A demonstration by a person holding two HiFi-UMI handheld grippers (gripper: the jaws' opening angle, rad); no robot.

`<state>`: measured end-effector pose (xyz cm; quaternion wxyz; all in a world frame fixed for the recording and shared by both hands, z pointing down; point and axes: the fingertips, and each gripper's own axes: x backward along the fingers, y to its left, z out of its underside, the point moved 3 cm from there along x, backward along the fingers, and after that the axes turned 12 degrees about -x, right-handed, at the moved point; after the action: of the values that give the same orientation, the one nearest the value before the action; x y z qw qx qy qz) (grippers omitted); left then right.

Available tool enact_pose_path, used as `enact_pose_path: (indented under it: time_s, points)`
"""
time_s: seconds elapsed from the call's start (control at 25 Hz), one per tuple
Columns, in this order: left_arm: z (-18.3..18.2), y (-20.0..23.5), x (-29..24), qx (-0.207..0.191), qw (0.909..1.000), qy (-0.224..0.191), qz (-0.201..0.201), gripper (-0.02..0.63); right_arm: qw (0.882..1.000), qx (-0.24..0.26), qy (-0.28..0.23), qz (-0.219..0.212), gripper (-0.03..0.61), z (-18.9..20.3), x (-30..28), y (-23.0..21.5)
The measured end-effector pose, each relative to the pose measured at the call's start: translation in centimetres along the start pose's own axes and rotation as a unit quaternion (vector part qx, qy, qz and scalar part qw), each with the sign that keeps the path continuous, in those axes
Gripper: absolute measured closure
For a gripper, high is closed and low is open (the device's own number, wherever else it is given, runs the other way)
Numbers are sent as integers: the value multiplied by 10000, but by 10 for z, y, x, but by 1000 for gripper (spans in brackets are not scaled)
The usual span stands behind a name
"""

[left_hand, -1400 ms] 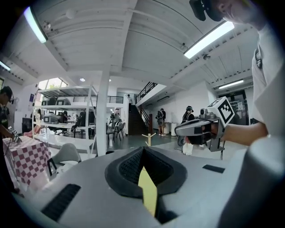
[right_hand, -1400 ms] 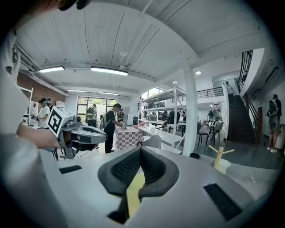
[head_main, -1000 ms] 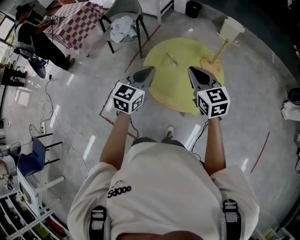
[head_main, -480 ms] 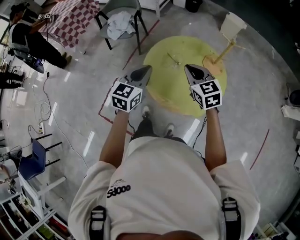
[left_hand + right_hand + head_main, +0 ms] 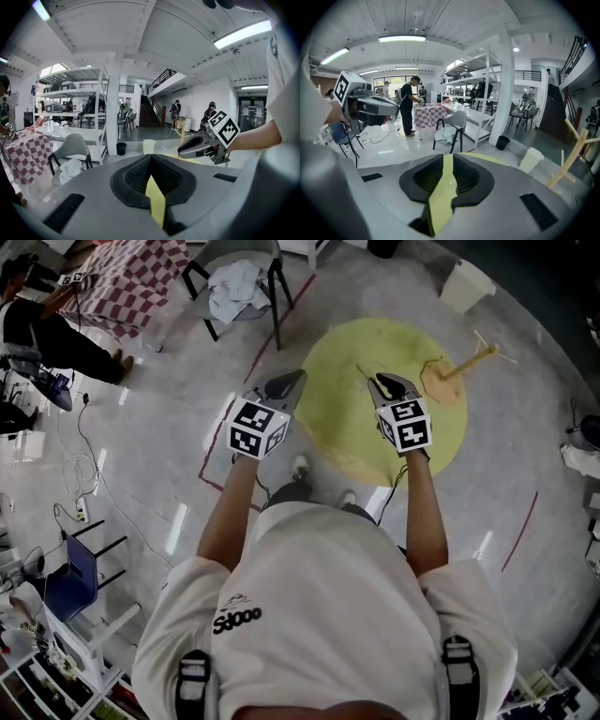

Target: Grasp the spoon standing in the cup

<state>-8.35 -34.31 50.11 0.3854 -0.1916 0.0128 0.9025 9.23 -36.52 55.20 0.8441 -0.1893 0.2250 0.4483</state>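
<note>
A thin spoon (image 5: pixel 361 372) stands tilted on the round yellow table (image 5: pixel 347 427); the cup under it is too small to make out. My right gripper (image 5: pixel 382 382) hovers over the table just right of the spoon. Its jaws are opening, and nothing is between them (image 5: pixel 447 157); only yellow tabletop shows through the gap. My left gripper (image 5: pixel 292 379) hangs by the table's left edge with its tips together and empty (image 5: pixel 150 157). Both gripper views hide the spoon behind the gripper bodies.
A wooden branched stand (image 5: pixel 466 362) on a round base stands on the table's right side. A white bin (image 5: pixel 466 285), a chair with cloth on it (image 5: pixel 239 282), a checked table (image 5: pixel 131 282) and a person (image 5: pixel 47 329) are beyond. Cables (image 5: pixel 89 465) lie on the floor at left.
The person has stepped toward the yellow table. Both grippers moved forward, and the right one now reaches over the tabletop close to the spoon, its jaws slightly parted.
</note>
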Motion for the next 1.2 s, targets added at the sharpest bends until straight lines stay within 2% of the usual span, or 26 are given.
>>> enact_pose_path:
  time_s: [0.2, 0.44, 0.64, 0.88, 1.2]
  points:
    - [16, 32, -15, 76, 9997, 120, 181, 586, 9992, -2, 340, 192, 491, 9, -46, -2]
    - [34, 60, -24, 107, 9989, 258, 389, 586, 9969, -87, 606, 490, 449, 27, -86, -10]
    - [46, 79, -40, 95, 9977, 335, 574, 586, 9935, -149, 887, 701, 451, 45, -116, -24]
    - [59, 96, -48, 147, 9964, 443, 707, 586, 9878, -7, 1160, 1035, 481, 55, -132, -29]
    - [65, 94, -53, 97, 9954, 503, 812, 586, 9833, -9, 1077, 1470, 545, 56, -136, -38]
